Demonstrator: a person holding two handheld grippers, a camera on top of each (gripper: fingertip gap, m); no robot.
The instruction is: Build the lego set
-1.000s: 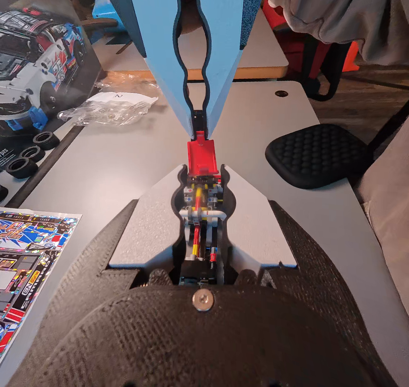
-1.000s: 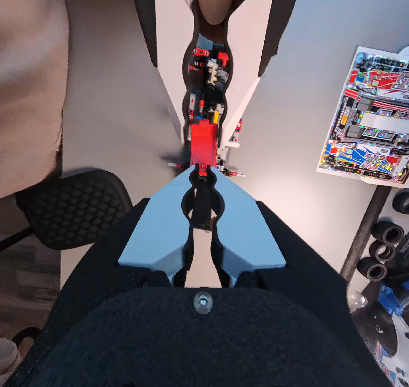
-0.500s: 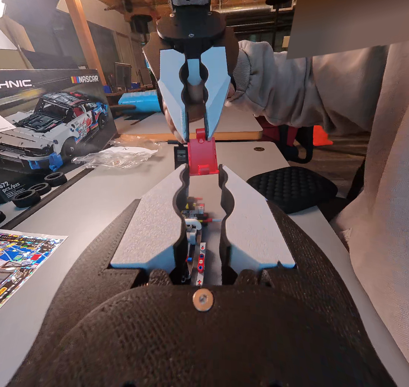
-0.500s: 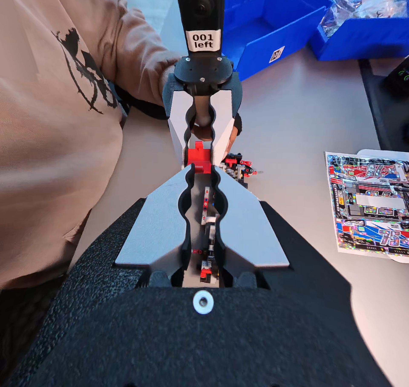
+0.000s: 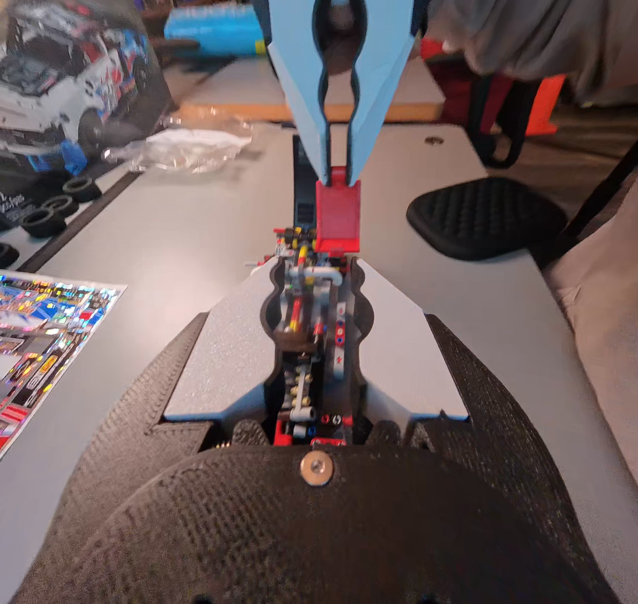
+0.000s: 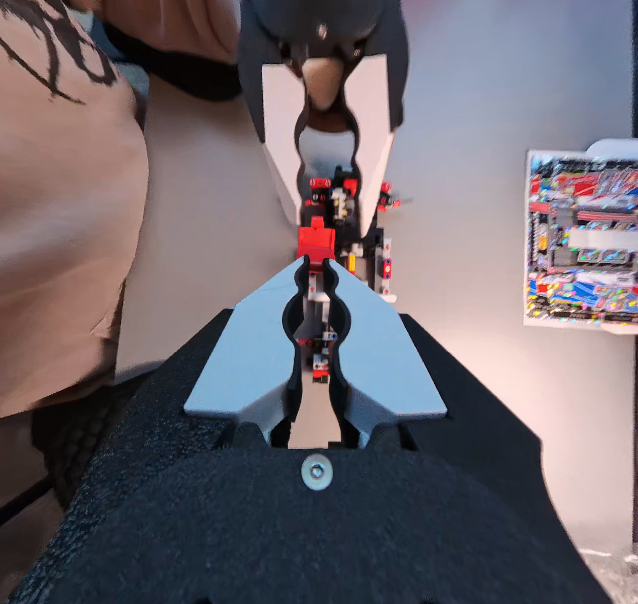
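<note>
A partly built lego chassis (image 5: 303, 297) of grey, black, red and yellow parts lies on the grey table (image 5: 179, 249). My left gripper (image 5: 316, 266) has white fingers on both sides of its rear end and grips it. The chassis also shows in the right wrist view (image 6: 366, 263), with the left gripper (image 6: 331, 228) over its far end. My right gripper (image 6: 316, 261), with blue fingers, is shut on the tab of a red seat-shaped piece (image 6: 316, 242). In the left wrist view the right gripper (image 5: 338, 178) holds the red piece (image 5: 338, 218) at the chassis's right side. I cannot tell whether the piece is seated.
A shiny sticker sheet (image 5: 45, 328) lies to the left, also in the right wrist view (image 6: 583, 242). The set's box (image 5: 62, 80), several black tyres (image 5: 51, 207) and a clear plastic bag (image 5: 193, 149) are at the back left. A black chair seat (image 5: 486, 218) is at the right. A person's torso (image 6: 69, 207) is close by. The gap from one gripper's tips to the other's is roughly 4 cm.
Both grippers have tipped back down toward the table from the raised pose half a second ago. The red piece has come down against the chassis, a little right of where it was a second ago.
</note>
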